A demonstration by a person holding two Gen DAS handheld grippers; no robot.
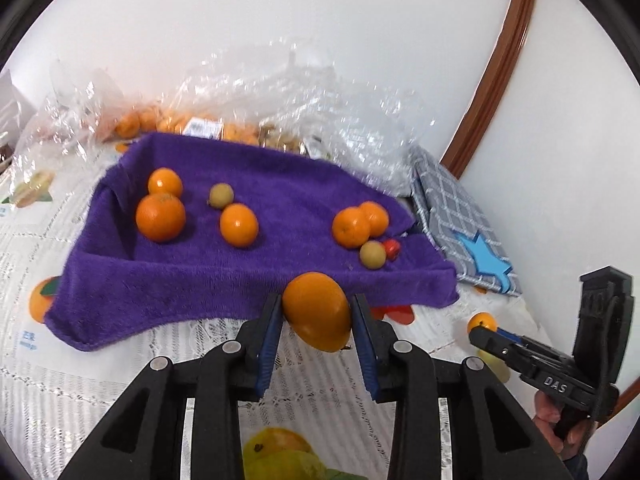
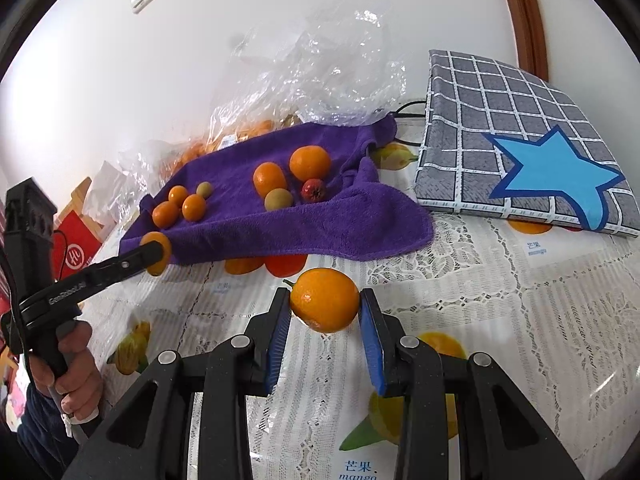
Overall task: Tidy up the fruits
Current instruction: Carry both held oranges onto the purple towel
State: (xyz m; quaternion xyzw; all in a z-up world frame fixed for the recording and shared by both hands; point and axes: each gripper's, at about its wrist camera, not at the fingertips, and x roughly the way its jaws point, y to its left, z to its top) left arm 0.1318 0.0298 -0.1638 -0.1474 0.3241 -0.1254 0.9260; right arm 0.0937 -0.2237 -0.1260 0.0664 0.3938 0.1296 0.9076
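Note:
My left gripper (image 1: 317, 314) is shut on an orange (image 1: 318, 310), held just in front of the purple towel (image 1: 256, 280); it also shows in the right wrist view (image 2: 154, 254). My right gripper (image 2: 325, 307) is shut on another orange (image 2: 325, 305) above the tablecloth, to the right of the towel's front edge; it shows in the left wrist view (image 1: 482, 330). On the towel lie several oranges (image 1: 161, 217), two small yellow-green fruits (image 1: 373, 255) and a small red fruit (image 1: 392, 247).
Clear plastic bags (image 1: 304, 92) with more oranges lie behind the towel against the wall. A grey checked cushion with a blue star (image 2: 520, 148) sits at the right. The lace tablecloth (image 2: 520, 300) has printed fruit. A red box (image 2: 76, 248) stands at the left.

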